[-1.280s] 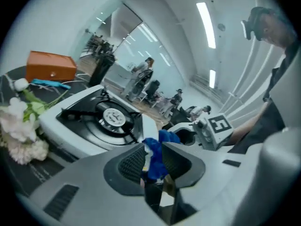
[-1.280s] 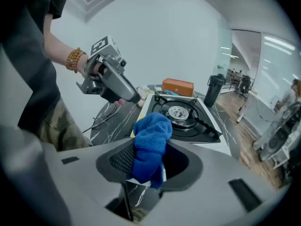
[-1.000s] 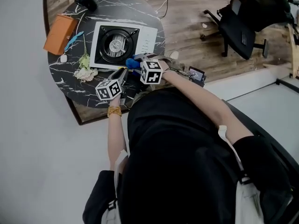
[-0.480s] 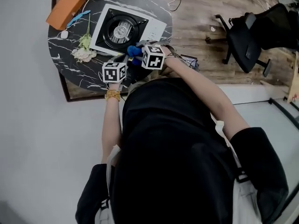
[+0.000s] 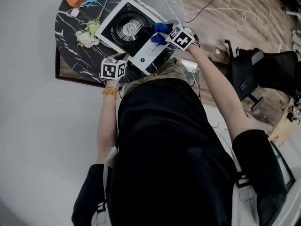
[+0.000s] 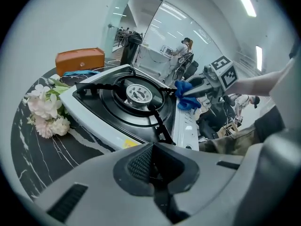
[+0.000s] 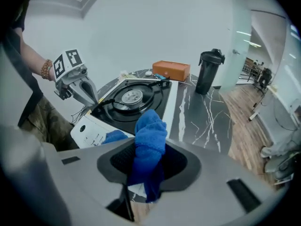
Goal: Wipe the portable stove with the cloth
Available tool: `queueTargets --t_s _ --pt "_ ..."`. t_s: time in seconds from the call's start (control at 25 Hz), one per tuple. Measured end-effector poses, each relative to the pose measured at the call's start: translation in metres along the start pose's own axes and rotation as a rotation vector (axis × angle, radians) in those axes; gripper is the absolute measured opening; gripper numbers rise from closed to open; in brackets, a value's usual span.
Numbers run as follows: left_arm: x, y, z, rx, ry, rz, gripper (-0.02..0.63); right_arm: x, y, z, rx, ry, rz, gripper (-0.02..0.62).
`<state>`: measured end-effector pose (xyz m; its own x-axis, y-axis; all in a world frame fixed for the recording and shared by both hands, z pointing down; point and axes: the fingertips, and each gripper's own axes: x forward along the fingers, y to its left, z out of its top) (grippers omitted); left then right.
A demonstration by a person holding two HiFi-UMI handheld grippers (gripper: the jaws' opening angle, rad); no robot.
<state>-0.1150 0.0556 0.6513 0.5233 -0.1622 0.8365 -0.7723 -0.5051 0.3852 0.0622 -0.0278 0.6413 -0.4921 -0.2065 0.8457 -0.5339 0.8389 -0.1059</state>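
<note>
Holding blue cloth [image 7: 149, 140] clamped in right gripper [image 5: 161, 33] over portable stove [image 5: 123, 28] panel edge; left gripper [image 7: 89, 97] jaws together, empty, near stove corner. Wipe likely starting; next: press, sweep.

On table [image 5: 70, 44], stove [image 5: 146, 54] beside flowers [image 5: 88, 37]

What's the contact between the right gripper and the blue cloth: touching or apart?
Touching. In the right gripper view, the blue cloth sits pinched between the jaws of the right gripper, pressed from both sides.
</note>
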Motion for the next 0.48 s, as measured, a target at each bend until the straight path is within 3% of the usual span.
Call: queueTargets --t_s 0.2,0.36,0.48 --pt "-0.002 0.001 -0.002 -0.030 0.000 0.027 0.005 -0.012 -0.001 -0.009 -0.014 -0.044 -0.136 0.120" --pt "-0.001 0.001 -0.002 -0.051 -0.005 0.002 0.005 -0.017 0.002 -0.020 0.134 -0.127 -0.279 0.117" --pt "0.000 0.001 0.000 -0.034 -0.013 -0.012 0.005 -0.017 0.014 -0.019 0.179 -0.120 -0.303 0.114"
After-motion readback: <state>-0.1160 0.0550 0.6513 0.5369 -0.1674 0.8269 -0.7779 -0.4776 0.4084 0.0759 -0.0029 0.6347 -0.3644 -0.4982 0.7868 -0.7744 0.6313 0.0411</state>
